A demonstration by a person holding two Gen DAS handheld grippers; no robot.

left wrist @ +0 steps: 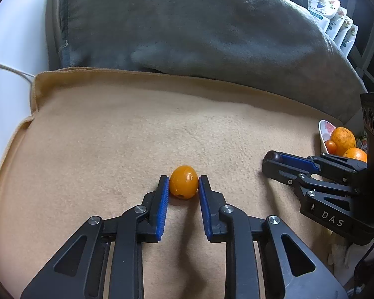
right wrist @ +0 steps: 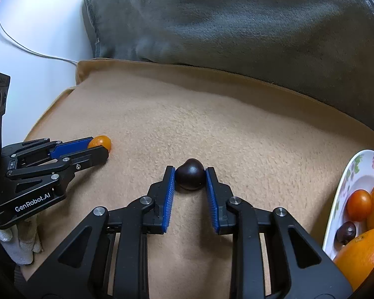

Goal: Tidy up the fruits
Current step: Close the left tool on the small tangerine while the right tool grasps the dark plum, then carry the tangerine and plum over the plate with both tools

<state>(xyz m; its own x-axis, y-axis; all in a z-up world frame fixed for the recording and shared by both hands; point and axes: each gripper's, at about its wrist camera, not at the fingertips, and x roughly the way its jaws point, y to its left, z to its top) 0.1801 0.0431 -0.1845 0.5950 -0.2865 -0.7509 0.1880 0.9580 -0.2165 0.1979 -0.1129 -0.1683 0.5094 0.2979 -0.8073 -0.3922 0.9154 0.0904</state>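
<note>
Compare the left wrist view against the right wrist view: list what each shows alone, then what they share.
Only the left wrist view shows the floral packets at upper right. Only the right wrist view shows the small dark fruit lying in the plate. Both show the left gripper around the orange tomato, the right gripper around the dark plum, the tan blanket and the grey cushion.

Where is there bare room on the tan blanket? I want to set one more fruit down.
The tan blanket is bare between the grey cushion and both grippers. It is crowded at the left gripper around the orange fruit, the right gripper around the dark fruit, and the plate.
</note>
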